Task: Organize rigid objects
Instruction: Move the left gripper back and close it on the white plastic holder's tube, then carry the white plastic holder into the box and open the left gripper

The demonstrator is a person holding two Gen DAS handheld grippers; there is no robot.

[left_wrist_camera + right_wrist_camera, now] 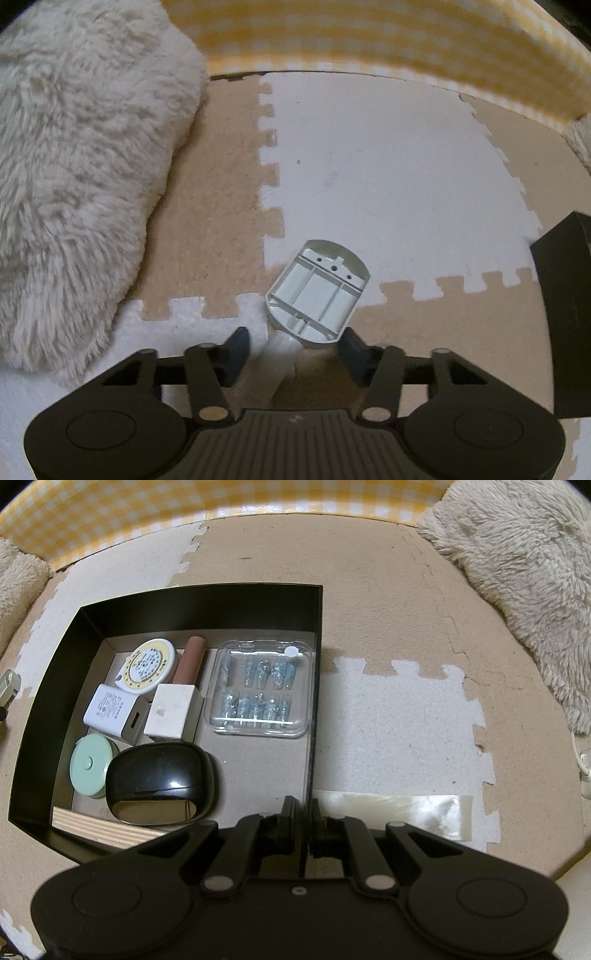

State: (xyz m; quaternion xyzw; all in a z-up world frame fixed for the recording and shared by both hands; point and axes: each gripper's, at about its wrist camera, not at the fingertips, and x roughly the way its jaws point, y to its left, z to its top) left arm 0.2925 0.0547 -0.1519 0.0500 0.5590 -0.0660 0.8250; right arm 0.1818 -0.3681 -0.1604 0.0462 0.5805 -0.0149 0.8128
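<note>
The right claw (300,821) is clamped on the right wall of the black box (258,602). Left of that box, the left claw (293,345) straddles a grey plastic part (317,291) lying on the foam mat (388,166); whether its pads press it cannot be told.

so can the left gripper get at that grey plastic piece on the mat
Probably yes: the left gripper already straddles the grey plastic piece, its pale stem between the fingers, and nothing on the mat blocks it.

bare foam mat (406,738) right of black box (184,602), fluffy cushion (74,166) crowding left, gingham wall (369,37) behind
</note>
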